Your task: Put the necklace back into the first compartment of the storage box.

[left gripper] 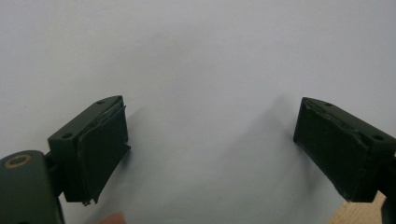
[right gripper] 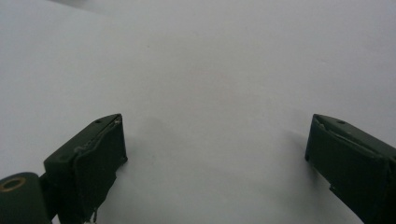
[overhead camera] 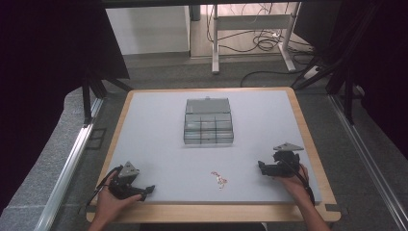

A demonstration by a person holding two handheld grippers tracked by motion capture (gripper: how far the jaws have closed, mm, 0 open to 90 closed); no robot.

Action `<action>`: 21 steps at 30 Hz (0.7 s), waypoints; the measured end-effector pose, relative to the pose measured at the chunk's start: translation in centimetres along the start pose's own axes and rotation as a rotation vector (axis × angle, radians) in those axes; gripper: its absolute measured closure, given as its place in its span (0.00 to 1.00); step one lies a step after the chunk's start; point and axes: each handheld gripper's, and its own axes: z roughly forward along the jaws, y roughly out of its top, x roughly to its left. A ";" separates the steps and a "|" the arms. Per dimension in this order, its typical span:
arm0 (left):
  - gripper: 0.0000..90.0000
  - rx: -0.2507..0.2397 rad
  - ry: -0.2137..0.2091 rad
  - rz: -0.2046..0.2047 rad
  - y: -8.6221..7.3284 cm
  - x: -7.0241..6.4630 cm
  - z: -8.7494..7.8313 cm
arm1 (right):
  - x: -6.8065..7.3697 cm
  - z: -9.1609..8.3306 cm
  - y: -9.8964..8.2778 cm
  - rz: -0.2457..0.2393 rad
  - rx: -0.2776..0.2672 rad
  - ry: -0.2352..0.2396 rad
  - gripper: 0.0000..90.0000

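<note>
a small tangle of reddish bits (overhead camera: 219,178) lies on the mat (overhead camera: 163,144), between the left gripper (overhead camera: 144,190) and right gripper (overhead camera: 262,167); with both jaws apart and empty, it could be scattered by a careless pinch

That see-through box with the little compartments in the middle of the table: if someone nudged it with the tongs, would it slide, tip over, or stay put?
The compartment box looks low and wide with a flat base, so it would probably slide on the smooth grey table rather than tip. Its thin clear walls suggest stiff, light plastic, so a gentle push should move it. The lid seems to stand open at the far side, so it might swing or rattle.
</note>
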 end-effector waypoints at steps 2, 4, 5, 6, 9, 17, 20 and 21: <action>0.11 -0.003 0.004 -0.004 -0.1 -0.1 0.0 | 0.0 -0.2 -0.1 -0.007 0.008 0.003 0.06; 0.12 -0.004 0.005 -0.005 -0.1 -0.1 0.0 | 0.0 -0.5 -0.2 -0.007 0.009 0.010 0.06; 0.12 -0.004 0.006 -0.005 -0.1 -0.1 0.0 | 0.0 -0.5 -0.2 -0.007 0.009 0.010 0.06; 0.12 -0.004 0.005 -0.004 -0.1 -0.1 0.0 | 0.0 -0.7 -0.4 -0.005 0.006 0.012 0.06; 0.11 -0.003 0.001 -0.001 -0.1 -0.1 0.0 | -0.2 -0.9 -0.5 -0.011 0.010 0.018 0.07; 0.11 -0.008 -0.002 0.005 -0.2 0.0 0.0 | -0.4 -1.9 -0.3 -0.001 -0.010 0.037 0.16; 0.11 -0.007 -0.002 0.004 -0.2 0.0 0.0 | -0.6 -2.0 -0.3 0.006 -0.021 0.043 0.18; 0.11 -0.007 -0.002 0.004 -0.2 0.0 0.0 | -0.6 -2.0 -0.3 0.006 -0.021 0.043 0.18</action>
